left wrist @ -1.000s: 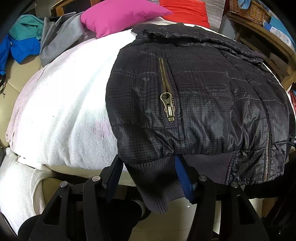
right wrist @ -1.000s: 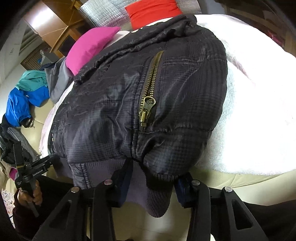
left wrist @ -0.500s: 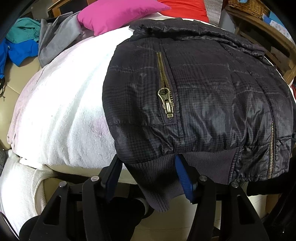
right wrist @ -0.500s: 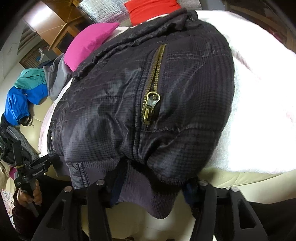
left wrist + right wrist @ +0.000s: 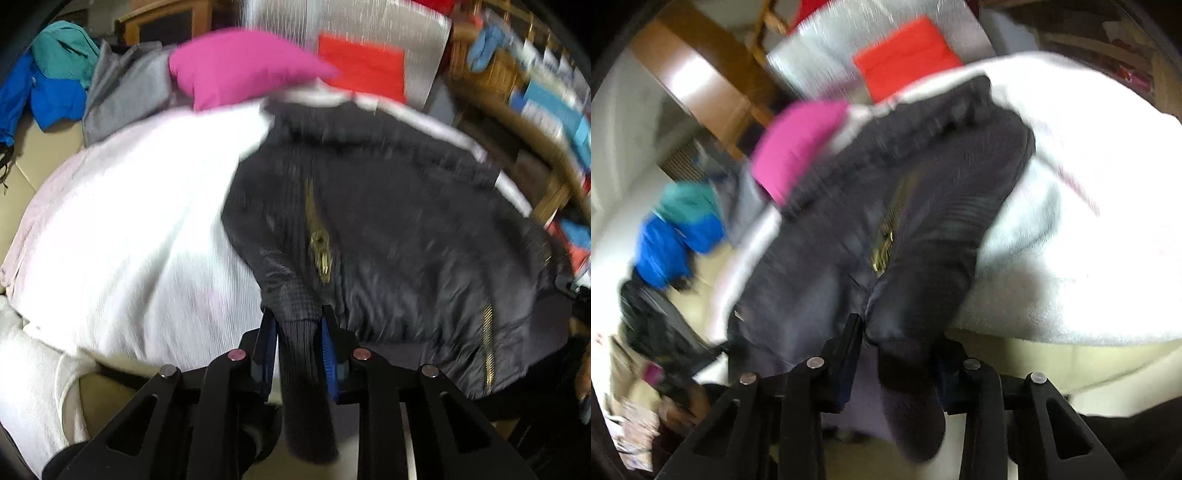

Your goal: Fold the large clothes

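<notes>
Jacket (image 5: pixel 406 221), dark and quilted, lies on my white blanket (image 5: pixel 129 229) with its long axis running away from me, collar toward the pink pillow (image 5: pixel 236 66) and red cushion (image 5: pixel 362 70), ribbed hem hanging over the near edge. My left gripper (image 5: pixel 297 332) has just been closing and its fingers now pinch the hem's ribbed corner. My right gripper (image 5: pixel 897 350) has also been closing, clamped on the bunched hem at the other corner.

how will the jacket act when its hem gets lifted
Probably floppy: the jacket bunches at the ribbed hem in the left claw. Its shiny shell may slide on the white cover. Padding looks light.
</notes>
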The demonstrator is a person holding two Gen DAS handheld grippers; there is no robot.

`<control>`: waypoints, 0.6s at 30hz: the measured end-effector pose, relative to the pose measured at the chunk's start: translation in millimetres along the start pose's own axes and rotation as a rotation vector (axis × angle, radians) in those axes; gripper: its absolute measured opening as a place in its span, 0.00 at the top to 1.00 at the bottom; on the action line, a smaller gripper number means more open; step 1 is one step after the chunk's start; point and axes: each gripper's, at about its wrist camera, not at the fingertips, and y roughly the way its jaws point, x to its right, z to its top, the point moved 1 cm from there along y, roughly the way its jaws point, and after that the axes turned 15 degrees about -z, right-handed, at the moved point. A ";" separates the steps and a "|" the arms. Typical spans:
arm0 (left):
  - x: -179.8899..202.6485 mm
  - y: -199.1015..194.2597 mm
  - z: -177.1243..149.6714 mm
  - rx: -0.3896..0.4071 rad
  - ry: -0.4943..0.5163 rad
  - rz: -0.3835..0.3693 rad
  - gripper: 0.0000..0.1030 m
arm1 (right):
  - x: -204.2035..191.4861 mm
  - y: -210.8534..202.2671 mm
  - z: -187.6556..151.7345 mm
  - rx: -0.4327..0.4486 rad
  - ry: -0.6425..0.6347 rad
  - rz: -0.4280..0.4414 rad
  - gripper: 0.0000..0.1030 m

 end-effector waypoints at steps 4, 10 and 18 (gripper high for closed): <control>4.8 2.1 3.6 0.021 0.041 0.004 0.62 | 4.0 13.7 0.2 -0.047 0.005 -0.002 0.64; -7.0 37.1 -12.5 -0.149 -0.001 0.021 0.51 | 7.5 54.7 -17.2 -0.238 -0.014 -0.090 0.58; -15.8 -4.2 8.5 -0.026 -0.065 -0.110 0.80 | -5.1 1.8 7.9 -0.037 -0.009 -0.019 0.73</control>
